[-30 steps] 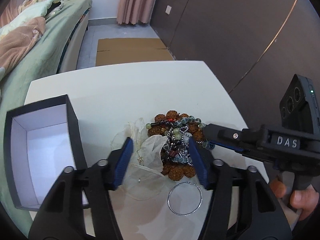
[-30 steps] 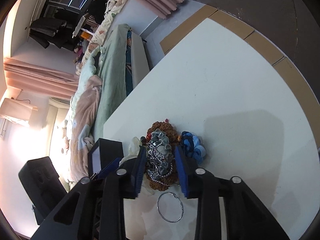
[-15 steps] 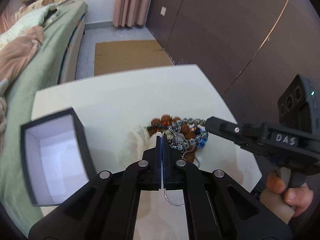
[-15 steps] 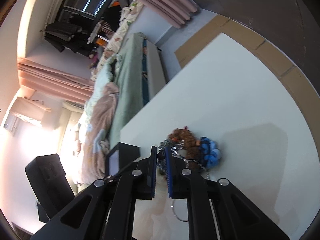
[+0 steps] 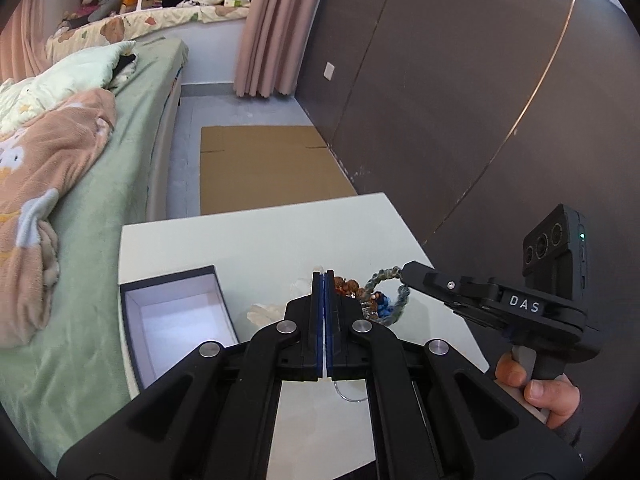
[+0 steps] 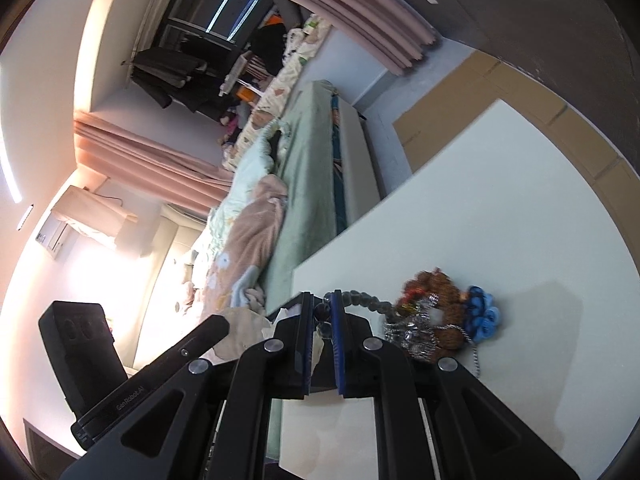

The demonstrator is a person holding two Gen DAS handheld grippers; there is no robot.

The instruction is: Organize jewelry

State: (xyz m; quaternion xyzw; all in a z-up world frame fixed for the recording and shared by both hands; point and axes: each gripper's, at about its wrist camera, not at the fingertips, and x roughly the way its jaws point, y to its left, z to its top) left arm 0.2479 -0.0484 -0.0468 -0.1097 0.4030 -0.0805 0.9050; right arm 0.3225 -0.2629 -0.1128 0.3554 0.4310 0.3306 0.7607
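Above the table point(image 5: 256, 240), right gripper point(image 6: 321, 312) now lifting grey bead bracelet point(image 6: 366, 300); left gripper point(image 5: 324, 280) closed

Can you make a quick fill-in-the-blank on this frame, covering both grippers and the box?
1. The right gripper is shut on a strand of grey ____.
2. The left gripper has its jaws ____.
3. The dark box sits with its lid ____.
4. The blue jewelry lies on the ____ table.

Missing words: beads; shut; off; white

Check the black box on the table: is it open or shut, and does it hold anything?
Open: the black box has no lid on, and its visible white interior looks bare.
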